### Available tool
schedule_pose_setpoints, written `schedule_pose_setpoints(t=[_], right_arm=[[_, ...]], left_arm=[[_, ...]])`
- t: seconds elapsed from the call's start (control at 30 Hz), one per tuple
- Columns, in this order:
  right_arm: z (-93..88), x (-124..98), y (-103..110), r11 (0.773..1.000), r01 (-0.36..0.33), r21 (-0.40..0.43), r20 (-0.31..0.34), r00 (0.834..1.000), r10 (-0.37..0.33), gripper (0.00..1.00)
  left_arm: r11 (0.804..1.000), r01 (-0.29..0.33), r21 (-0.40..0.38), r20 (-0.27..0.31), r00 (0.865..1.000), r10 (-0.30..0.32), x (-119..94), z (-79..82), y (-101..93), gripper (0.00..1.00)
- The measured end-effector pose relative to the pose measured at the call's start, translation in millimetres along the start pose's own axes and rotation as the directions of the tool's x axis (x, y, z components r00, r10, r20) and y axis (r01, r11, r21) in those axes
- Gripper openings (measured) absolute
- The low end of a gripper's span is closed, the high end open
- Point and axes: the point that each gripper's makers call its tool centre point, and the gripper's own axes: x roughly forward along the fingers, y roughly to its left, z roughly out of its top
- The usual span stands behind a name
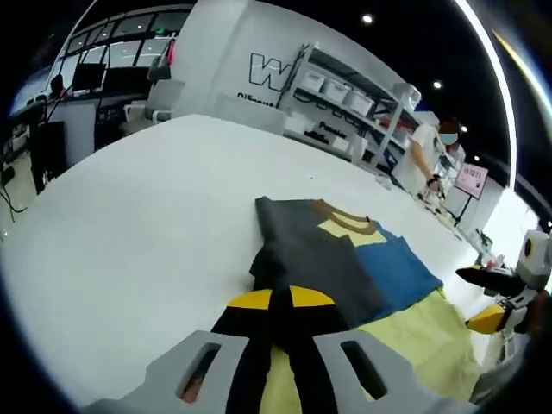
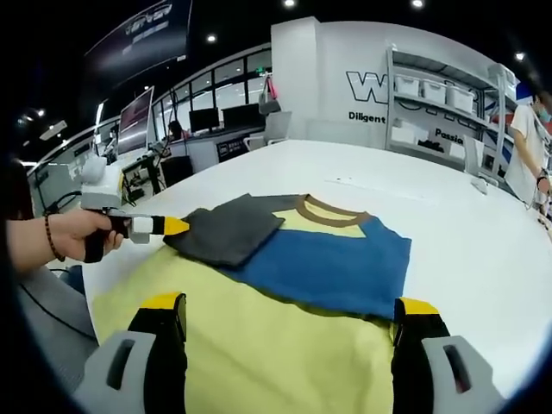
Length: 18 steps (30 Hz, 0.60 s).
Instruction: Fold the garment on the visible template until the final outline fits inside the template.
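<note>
A T-shirt lies flat on the white table (image 1: 155,224). It has a brown collar (image 2: 332,210), a blue chest panel (image 2: 332,263) and a pale yellow lower part (image 2: 259,354). Its dark grey sleeve (image 2: 226,231) is folded in over the chest. The left gripper (image 1: 280,297) has its yellow-tipped jaws closed together on the grey sleeve's (image 1: 315,259) edge. In the right gripper view the left gripper (image 2: 177,226) comes in from the left, held by a hand (image 2: 73,235). My right gripper (image 2: 291,304) is open, jaws wide apart over the yellow part; the left gripper view shows it (image 1: 487,297) at the right edge.
Bare white table (image 2: 466,241) extends beyond the collar and to the sides. Shelves with white bins (image 2: 440,95) stand behind the table, and a person (image 2: 530,129) stands by them at the far right. Desks with monitors (image 2: 138,121) are past the table's left edge.
</note>
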Motion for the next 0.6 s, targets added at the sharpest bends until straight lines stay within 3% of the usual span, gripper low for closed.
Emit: schedule_pose_setpoints(t=[0.37, 0.5, 0.6], right_arm=[[3.7, -9, -16, 0.999, 0.051, 0.016, 0.013, 0.999, -0.051, 0.99], [5.5, -9, -12, 0.999, 0.035, 0.037, 0.022, 0.999, -0.036, 0.99], [4.2, -9, -10, 0.999, 0.037, 0.009, 0.012, 0.999, -0.037, 0.99]], left_arm=[[0.998, 0.059, 0.010, 0.059, 0.996, -0.060, -7, 21.9, -23.3, 0.00], [0.996, 0.088, 0.032, 0.072, 0.993, -0.090, -7, 29.3, -35.9, 0.00], [0.994, 0.100, 0.040, 0.076, 0.992, -0.103, -7, 32.5, -41.3, 0.00]])
